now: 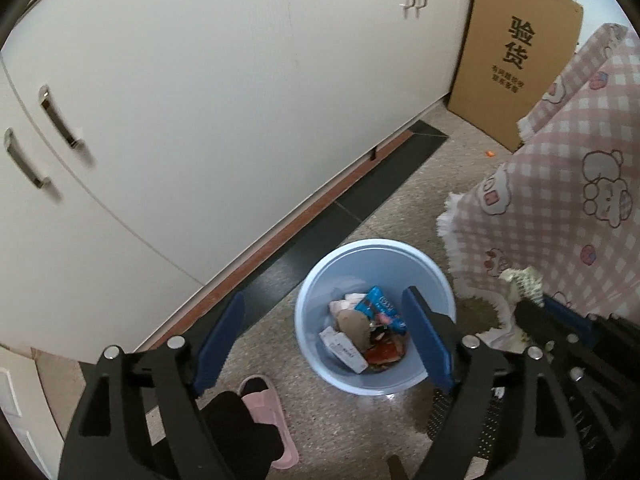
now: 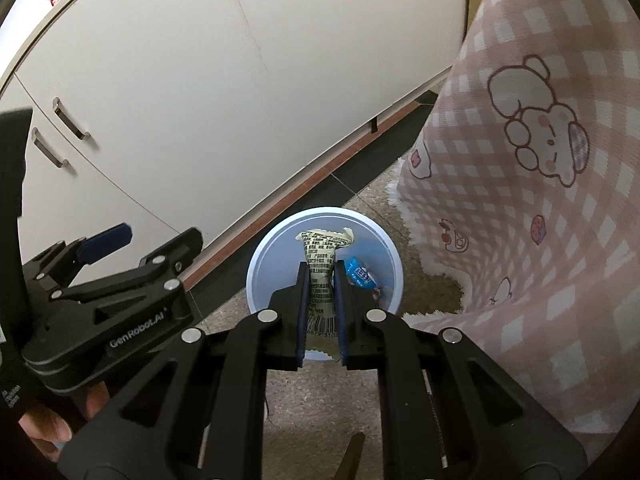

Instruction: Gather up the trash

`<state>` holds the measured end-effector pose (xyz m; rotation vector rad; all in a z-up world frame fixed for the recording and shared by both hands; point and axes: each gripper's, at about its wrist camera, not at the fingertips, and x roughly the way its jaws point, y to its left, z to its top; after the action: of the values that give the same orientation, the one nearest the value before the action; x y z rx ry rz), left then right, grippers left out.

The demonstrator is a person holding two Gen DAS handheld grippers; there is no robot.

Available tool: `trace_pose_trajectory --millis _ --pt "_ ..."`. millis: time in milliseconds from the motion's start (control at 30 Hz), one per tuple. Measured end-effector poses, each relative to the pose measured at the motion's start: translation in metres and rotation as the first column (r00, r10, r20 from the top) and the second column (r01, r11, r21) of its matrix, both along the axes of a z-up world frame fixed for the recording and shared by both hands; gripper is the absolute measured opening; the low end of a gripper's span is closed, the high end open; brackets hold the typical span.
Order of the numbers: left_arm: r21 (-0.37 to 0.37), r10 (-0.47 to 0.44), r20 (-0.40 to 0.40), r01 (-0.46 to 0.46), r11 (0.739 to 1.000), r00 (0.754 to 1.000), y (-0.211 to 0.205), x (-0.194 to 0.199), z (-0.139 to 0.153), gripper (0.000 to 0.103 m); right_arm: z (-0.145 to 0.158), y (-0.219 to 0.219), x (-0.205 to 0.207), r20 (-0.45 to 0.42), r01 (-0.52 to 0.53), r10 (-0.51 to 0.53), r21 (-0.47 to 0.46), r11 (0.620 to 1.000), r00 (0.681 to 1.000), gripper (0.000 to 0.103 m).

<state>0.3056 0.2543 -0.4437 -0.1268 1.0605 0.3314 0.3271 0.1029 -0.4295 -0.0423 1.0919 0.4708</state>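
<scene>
While clamped between jaws, wrapper (image 2: pixel 320 276)

Below my tongs I count one blue bin (image 1: pixel 372 258), one pink slipper (image 1: pixel 266 408) near my left tong, one cardboard box (image 1: pixel 516 56) far ahead, four cabinet handles (image 1: pixel 58 122).

The round light-blue plastic bin (image 1: pixel 316 316) stands on the speckled floor (image 1: pixel 352 420), before the white cabinet doors (image 1: pixel 200 100) and left of the hanging pink checked cloth (image 1: pixel 560 200). Mixed wrappers (image 1: pixel 366 330) lie in it. A brown cardboard box (image 1: pixel 516 52) stands behind, against the cabinets.
</scene>
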Motion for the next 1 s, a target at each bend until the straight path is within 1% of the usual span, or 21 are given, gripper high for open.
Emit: trace_pose_trajectory --millis 167,300,433,500,533,567,733,800,867,1000 --pt "0.031 0.043 -0.021 -0.042 0.999 0.999 0.009 -0.007 -0.007 0.080 0.001 0.005 0.004 0.009 -0.015 0.015 0.011 1.000 1.000 0.012" --pt "0.036 0.065 -0.025 -0.064 0.997 0.998 0.016 -0.010 -0.008 0.080 0.006 0.012 0.009 0.039 -0.024 0.023 0.025 0.999 0.999 0.013" --pt "0.035 0.076 -0.026 -0.075 0.997 0.997 0.021 -0.011 -0.006 0.080 0.009 0.018 0.014 0.050 -0.036 0.035 0.029 0.999 0.998 0.015" --pt "0.033 0.076 -0.022 -0.076 0.997 0.997 0.023 -0.012 -0.004 0.080 0.012 0.019 0.015 0.059 -0.036 0.034 0.033 0.999 0.998 0.026" --pt "0.032 0.076 -0.021 -0.075 0.997 0.997 0.023 -0.012 -0.002 0.080 0.013 0.020 0.016 0.064 -0.033 0.031 0.034 0.999 0.997 0.038" --pt "0.031 0.075 -0.018 -0.075 0.997 0.997 0.022 -0.012 -0.001 0.080 0.016 0.019 0.015 0.074 -0.027 0.024 0.042 0.999 0.997 0.047" --pt "0.033 0.068 0.008 -0.069 0.997 0.998 0.020 -0.016 0.016 0.080 0.029 0.017 0.012 0.100 -0.023 0.020 0.033 0.999 0.995 0.047" --pt "0.039 0.066 0.025 -0.067 0.997 0.998 0.019 -0.018 0.028 0.080 0.039 0.013 0.008 0.123 -0.021 0.019 0.020 1.000 0.992 0.050" --pt "0.048 0.066 0.046 -0.068 0.996 0.997 0.017 -0.022 0.042 0.082 0.050 0.010 0.002 0.146 -0.019 0.018 0.006 1.000 0.989 0.055" --pt "0.073 0.067 0.090 -0.074 0.995 0.994 0.015 -0.030 0.072 0.083 0.074 0.008 -0.017 0.207 -0.022 0.032 -0.049 0.999 0.978 0.059"
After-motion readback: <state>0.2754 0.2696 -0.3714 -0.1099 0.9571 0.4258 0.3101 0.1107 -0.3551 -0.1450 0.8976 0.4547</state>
